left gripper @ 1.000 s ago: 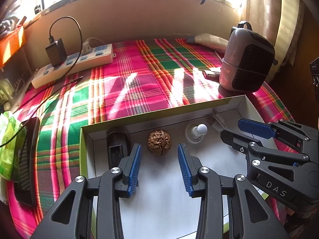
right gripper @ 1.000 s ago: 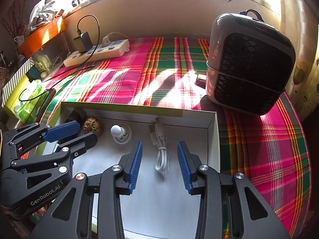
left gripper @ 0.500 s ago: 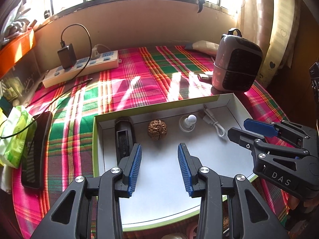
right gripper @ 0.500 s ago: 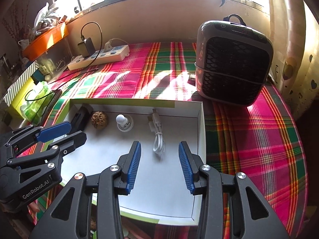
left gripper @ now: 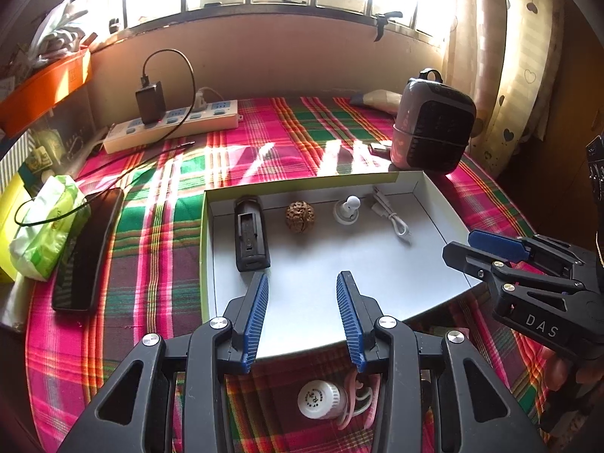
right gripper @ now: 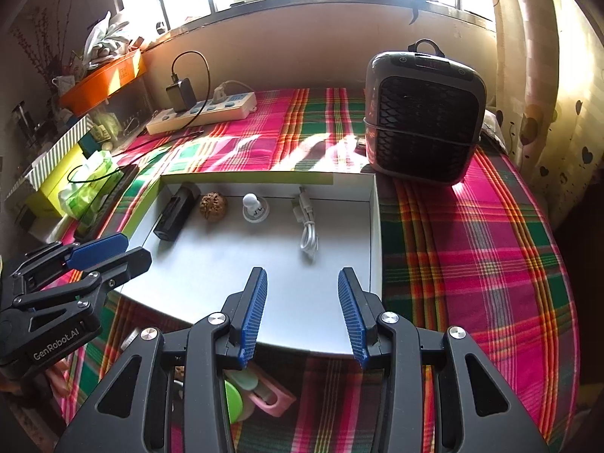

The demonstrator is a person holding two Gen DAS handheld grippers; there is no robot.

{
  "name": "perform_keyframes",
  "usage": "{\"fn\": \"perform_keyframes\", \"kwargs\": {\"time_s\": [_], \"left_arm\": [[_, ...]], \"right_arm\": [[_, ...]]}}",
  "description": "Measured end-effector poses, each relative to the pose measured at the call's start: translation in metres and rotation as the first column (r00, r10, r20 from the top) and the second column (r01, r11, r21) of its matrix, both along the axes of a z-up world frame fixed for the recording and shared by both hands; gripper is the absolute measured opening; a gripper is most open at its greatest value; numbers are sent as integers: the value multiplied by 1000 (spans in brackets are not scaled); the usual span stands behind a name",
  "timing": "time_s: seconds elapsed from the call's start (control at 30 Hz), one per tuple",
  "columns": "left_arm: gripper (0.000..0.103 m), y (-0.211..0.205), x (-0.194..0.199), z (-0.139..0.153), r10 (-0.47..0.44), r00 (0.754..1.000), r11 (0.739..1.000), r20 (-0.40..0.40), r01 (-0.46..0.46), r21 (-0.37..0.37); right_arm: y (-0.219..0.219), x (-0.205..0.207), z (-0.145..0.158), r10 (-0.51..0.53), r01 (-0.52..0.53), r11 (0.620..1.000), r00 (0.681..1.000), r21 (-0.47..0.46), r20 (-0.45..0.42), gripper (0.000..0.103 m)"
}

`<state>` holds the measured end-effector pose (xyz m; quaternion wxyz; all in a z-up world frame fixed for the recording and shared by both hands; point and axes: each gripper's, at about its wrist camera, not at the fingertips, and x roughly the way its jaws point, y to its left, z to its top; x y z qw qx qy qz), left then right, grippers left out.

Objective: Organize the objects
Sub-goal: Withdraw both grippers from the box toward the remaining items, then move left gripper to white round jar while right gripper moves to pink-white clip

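Along the tray's (left gripper: 445, 207) far wall: one battery pack (left gripper: 251, 238), walnut (left gripper: 299, 217), bulb (left gripper: 349, 207), cable (left gripper: 392, 217).

Black plastic grippers (left gripper: 302, 317) — ribbed blue finger pads (left gripper: 256, 317), silver screws, white "DAS" and "GenRobot.AI" lettering.

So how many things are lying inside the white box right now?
4, in a row along the far wall of the box: black case leftmost, walnut, small white bulb, then white cable. None seems hidden.
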<state>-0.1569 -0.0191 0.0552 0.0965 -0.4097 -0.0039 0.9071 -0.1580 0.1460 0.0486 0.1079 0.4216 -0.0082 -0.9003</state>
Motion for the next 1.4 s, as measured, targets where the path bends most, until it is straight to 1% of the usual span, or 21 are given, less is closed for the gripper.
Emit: {"fn": "perform_keyframes", "kwargs": {"time_s": [0.1,0.47,0.6,0.67,0.73,0.83,0.93,1.07,1.33,1.4], "left_arm": [[36,-4,10,1,8,1000,1000,-7,-7,28],[36,-13,47,-7,8,1000,998,-2,-8,64],[36,-17,59,-12,6,1000,995,9,-7,104],[36,-18,62,-15,6,1000,993,17,-8,114],[36,-18,67,-16,5,1000,992,21,-8,124],[38,-19,73,-19,-4,1000,989,24,0,149],[38,-17,76,-23,-6,999,989,34,0,147],[38,-18,75,-28,5,999,986,43,-12,164],[38,-16,64,-38,22,997,986,73,-34,164],[38,-19,61,-41,39,996,984,85,-54,171]], "right_arm": [[1,9,2,2,-2,1000,1000,-5,-9,41],[6,43,-1,0,0,1000,999,-1,-41,41],[6,58,-2,11,-10,1000,998,18,-67,41],[6,63,-3,18,-16,1000,997,24,-70,43],[6,68,-5,19,-17,999,997,35,-79,48],[7,75,-8,21,-18,999,997,33,-81,49],[7,77,-15,21,-19,999,998,36,-66,49],[10,80,-23,17,-16,999,999,29,-47,49],[14,79,-28,11,-11,1000,999,23,-35,49],[15,78,-28,11,-10,1000,999,21,-31,49]]}}
